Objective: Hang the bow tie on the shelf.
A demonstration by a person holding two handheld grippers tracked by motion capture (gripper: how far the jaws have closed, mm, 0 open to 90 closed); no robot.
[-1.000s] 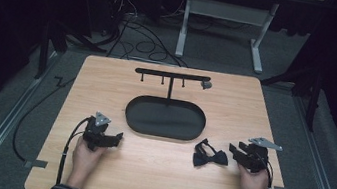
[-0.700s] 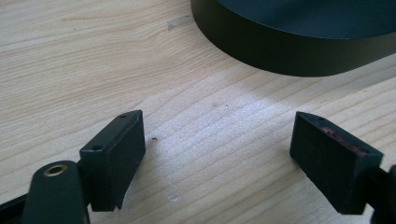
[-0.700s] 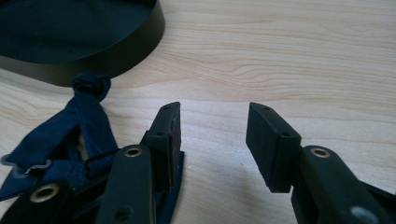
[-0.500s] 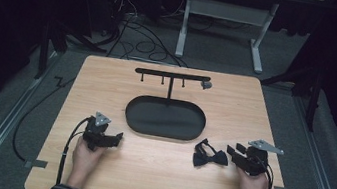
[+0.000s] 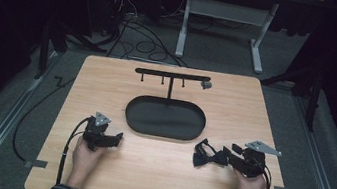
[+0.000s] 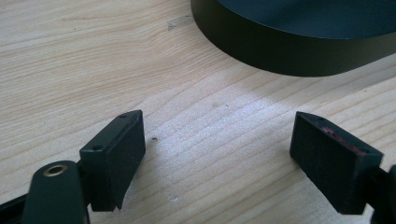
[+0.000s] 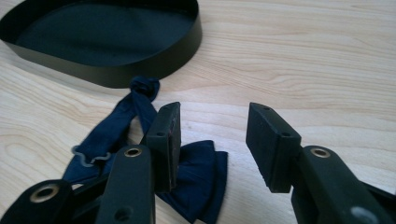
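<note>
a lab or recording studio is suggested: a light wooden table (image 5: pixel 254 117) is ringed by dark drapes, with tangled black cables (image 5: pixel 135 34) on grey carpet at eleven o'clock.

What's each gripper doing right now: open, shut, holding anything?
Left gripper: open, nothing between its jaws.
Right gripper: open, holding nothing; the dark blue bow tie lies beside its jaw.

No readable text, label, brand, number or sign anywhere: none on the pale wooden tabletop (image 5: pixel 264 119), none on the black oval metal tray (image 5: pixel 165 118) near its middle, none on the dark blue fabric bow tie (image 7: pixel 196 179) toward its right front edge.
</note>
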